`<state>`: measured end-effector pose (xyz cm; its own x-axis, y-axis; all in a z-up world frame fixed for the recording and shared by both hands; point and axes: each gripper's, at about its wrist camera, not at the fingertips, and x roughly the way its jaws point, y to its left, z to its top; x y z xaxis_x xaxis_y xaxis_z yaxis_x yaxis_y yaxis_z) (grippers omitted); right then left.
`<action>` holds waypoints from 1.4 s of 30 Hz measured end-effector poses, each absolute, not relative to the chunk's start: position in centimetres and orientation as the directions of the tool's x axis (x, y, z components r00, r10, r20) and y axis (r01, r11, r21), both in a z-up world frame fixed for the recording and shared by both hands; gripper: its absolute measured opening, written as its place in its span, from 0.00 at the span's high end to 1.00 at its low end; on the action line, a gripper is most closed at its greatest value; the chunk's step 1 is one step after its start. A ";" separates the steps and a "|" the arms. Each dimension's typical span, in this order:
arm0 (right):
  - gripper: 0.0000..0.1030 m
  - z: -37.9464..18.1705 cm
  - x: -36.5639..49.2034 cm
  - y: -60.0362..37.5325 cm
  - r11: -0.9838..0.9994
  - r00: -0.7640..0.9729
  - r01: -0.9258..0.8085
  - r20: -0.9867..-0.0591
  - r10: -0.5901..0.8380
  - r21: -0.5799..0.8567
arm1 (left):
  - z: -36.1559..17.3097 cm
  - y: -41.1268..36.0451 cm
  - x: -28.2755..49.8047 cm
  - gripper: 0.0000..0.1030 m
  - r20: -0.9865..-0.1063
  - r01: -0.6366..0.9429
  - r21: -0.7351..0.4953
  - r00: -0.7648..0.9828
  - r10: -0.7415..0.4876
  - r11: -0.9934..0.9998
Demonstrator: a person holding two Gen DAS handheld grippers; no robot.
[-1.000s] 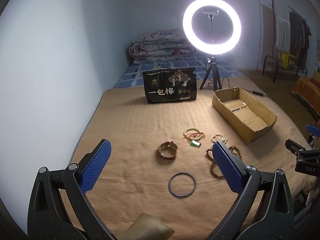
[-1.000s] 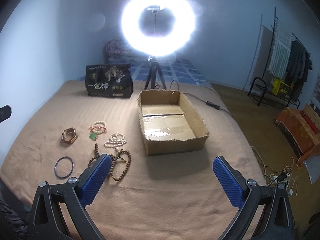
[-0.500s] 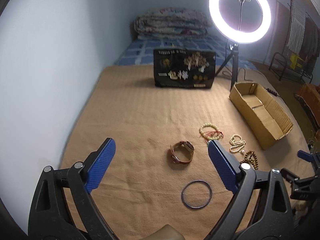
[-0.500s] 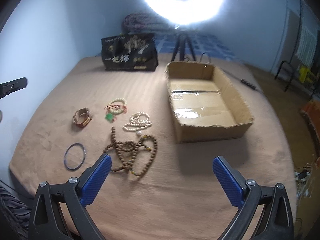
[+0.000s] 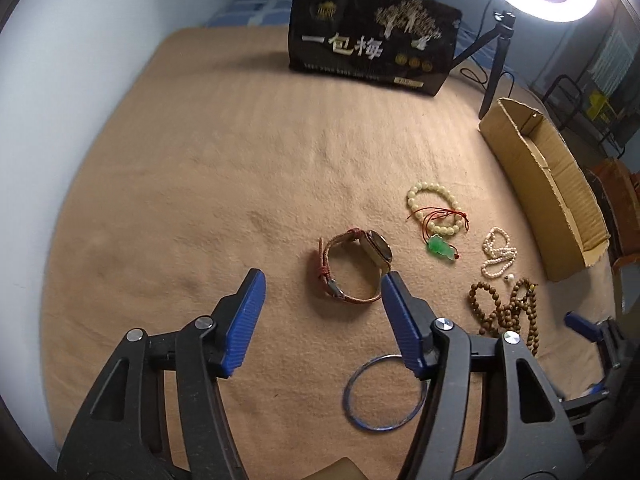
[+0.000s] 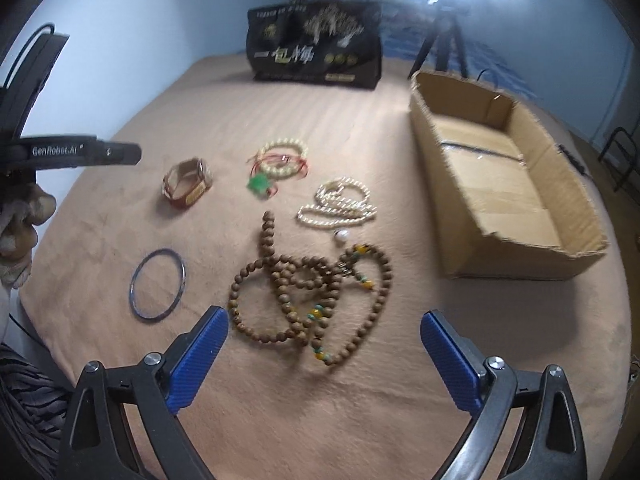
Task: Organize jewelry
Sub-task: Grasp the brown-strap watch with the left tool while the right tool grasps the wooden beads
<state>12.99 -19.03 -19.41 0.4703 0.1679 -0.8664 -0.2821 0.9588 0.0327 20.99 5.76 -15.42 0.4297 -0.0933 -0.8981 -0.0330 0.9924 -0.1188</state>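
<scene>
Both grippers are held with the jaws apart and nothing between them; no piece has yet been placed in the box, so a first pick is judged to be the step in hand.

Nearest the left gripper (image 5: 323,294), a thin metal bangle (image 5: 385,393) lies flat on the blanket (image 5: 200,184), partly hidden under the right-hand jaw. Just ahead of that jaw the watch (image 5: 354,266) is seen resting on its side, its strap forming an open loop. If the watch is taken, the jaws are best shifted a little to the right and lowered so that the case or one side of the strap is pinched; a flat bangle would be harder to lift off soft cloth.

Directly ahead of the right gripper (image 6: 324,338), between its jaws, the brown bead necklace (image 6: 312,292) lies in tangled loops. It should be gripped where several strands cross, so that the whole string is carried and little is left trailing.

Farther on lie a white bead string (image 6: 340,208), a cream bracelet (image 6: 282,158) and a green pendant (image 6: 260,185). Ahead and to the right, the open cardboard box (image 6: 472,224) is waiting, with a black bag (image 6: 316,56) beyond.
</scene>
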 end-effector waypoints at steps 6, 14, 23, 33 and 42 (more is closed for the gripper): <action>0.05 -20.9 14.3 -17.7 0.956 0.427 -0.291 -0.889 0.163 0.035 | -17.6 5.7 22.6 0.47 -0.922 -0.054 -0.133 0.373 -0.103 0.990; 0.05 -22.0 15.6 -16.8 0.954 0.406 -0.300 -0.902 0.145 0.018 | -19.8 5.7 24.6 0.61 -0.943 -0.089 -0.148 0.313 -0.114 0.985; 0.03 -23.6 17.0 -16.4 0.953 0.379 -0.301 -0.920 0.100 -0.020 | -21.4 5.8 25.8 0.78 -0.954 -0.104 -0.154 0.275 -0.120 0.983; 0.56 -23.1 17.4 -15.9 0.935 0.373 -0.356 -0.916 0.146 0.004 | -21.6 5.6 26.0 0.91 -0.953 -0.098 -0.132 0.285 -0.099 0.986; 0.91 -22.1 17.4 -16.0 0.919 0.352 -0.391 -0.916 0.191 0.042 | -20.5 4.8 25.5 0.92 -0.944 -0.074 -0.134 0.314 -0.104 0.988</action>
<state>17.41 -16.04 -22.11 0.3515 0.1913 -0.9164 -0.3909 0.9195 0.0420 25.53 4.83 -20.50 0.3137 -0.1044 -0.9438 -0.0740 0.9882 -0.1339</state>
